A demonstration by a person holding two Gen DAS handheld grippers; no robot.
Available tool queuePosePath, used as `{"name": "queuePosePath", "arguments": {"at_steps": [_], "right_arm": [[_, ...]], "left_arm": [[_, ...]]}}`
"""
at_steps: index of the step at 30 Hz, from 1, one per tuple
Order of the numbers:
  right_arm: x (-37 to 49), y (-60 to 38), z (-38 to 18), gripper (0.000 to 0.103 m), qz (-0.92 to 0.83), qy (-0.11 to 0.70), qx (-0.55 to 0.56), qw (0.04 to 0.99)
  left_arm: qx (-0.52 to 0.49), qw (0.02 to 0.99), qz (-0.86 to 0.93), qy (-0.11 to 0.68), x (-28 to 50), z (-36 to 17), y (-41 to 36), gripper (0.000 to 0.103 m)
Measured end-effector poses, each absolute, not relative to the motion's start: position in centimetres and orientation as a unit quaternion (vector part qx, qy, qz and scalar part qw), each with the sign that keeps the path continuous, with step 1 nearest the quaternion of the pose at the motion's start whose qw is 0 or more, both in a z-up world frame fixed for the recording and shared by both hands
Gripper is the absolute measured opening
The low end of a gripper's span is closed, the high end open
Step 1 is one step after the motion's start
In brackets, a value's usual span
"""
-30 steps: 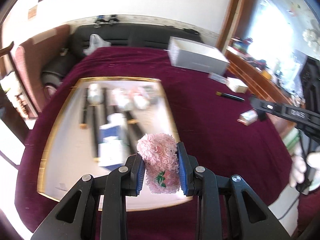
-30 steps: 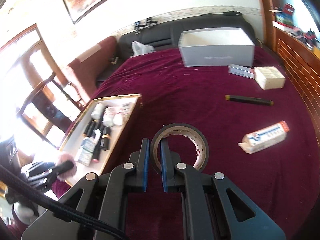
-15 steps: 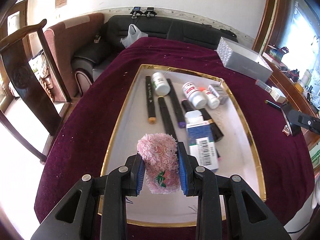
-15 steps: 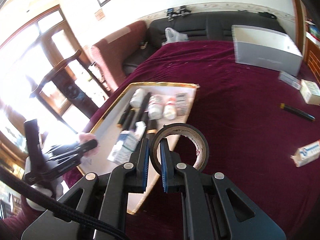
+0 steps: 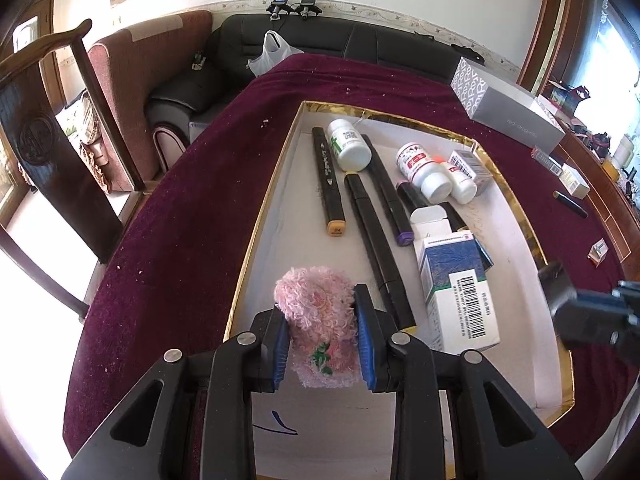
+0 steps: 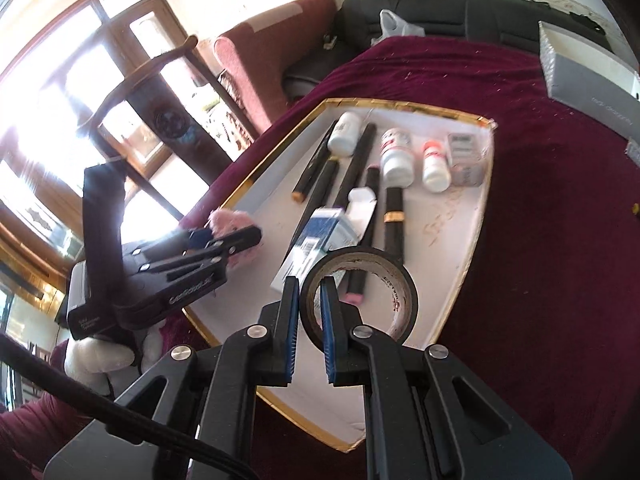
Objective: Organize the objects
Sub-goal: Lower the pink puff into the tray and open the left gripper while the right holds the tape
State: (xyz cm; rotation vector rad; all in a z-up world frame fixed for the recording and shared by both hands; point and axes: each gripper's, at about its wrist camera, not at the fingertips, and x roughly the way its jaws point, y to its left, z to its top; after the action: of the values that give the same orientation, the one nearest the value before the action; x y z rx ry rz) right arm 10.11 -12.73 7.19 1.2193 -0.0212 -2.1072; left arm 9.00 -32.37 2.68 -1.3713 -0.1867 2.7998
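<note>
My left gripper [image 5: 322, 334] is shut on a fluffy pink cloth [image 5: 318, 312] and holds it above the near left part of a white gold-rimmed tray [image 5: 276, 184]. The tray holds black markers [image 5: 328, 176], white pill bottles [image 5: 348, 144] and a blue-and-white box [image 5: 456, 292]. My right gripper [image 6: 308, 316] is shut on the wall of a black tape roll [image 6: 392, 280], held above the tray's [image 6: 464, 256] near edge. The left gripper [image 6: 224, 240] with the pink cloth [image 6: 232, 218] shows in the right wrist view, over the tray's left rim.
The tray lies on a maroon tablecloth [image 5: 192, 208]. A grey box [image 5: 508, 112], a black marker [image 5: 570, 204] and small boxes [image 5: 574, 182] lie at the far right. A wooden chair [image 5: 44, 128] and a dark sofa [image 5: 320, 44] stand beyond the table.
Both grippers have moved left and closer over the tray, each keeping its object. The right gripper with the tape now hangs above the tray's near edge.
</note>
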Motion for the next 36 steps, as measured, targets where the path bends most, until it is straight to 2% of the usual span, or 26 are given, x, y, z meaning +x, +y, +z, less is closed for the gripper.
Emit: {"name": "queuePosePath", "arguments": {"at_steps": [12, 26, 29, 34, 36], "right_arm": [[12.5, -15.9, 4.1, 0.009, -0.785, 0.037, 0.496, 0.369], [12.6, -16.5, 2.4, 0.009, -0.779, 0.053, 0.510, 0.361], [12.7, -16.8, 2.3, 0.009, -0.781, 0.061, 0.507, 0.358], [13.1, -17.1, 2.0, 0.010, -0.782, 0.059, 0.508, 0.356], [13.0, -17.1, 2.0, 0.012, -0.784, 0.059, 0.508, 0.352]], "left_arm": [[-0.434, -0.002, 0.900, -0.035, 8.7, 2.3, -32.0, 0.025], [-0.424, -0.015, 0.905, -0.033, 8.6, 2.2, -32.0, 0.027], [-0.425, -0.010, 0.904, -0.038, 8.6, 2.2, -31.9, 0.031], [-0.426, 0.000, 0.904, -0.023, 8.7, 2.2, -31.0, 0.048], [-0.428, 0.004, 0.904, -0.018, 8.7, 2.2, -30.7, 0.051]]}}
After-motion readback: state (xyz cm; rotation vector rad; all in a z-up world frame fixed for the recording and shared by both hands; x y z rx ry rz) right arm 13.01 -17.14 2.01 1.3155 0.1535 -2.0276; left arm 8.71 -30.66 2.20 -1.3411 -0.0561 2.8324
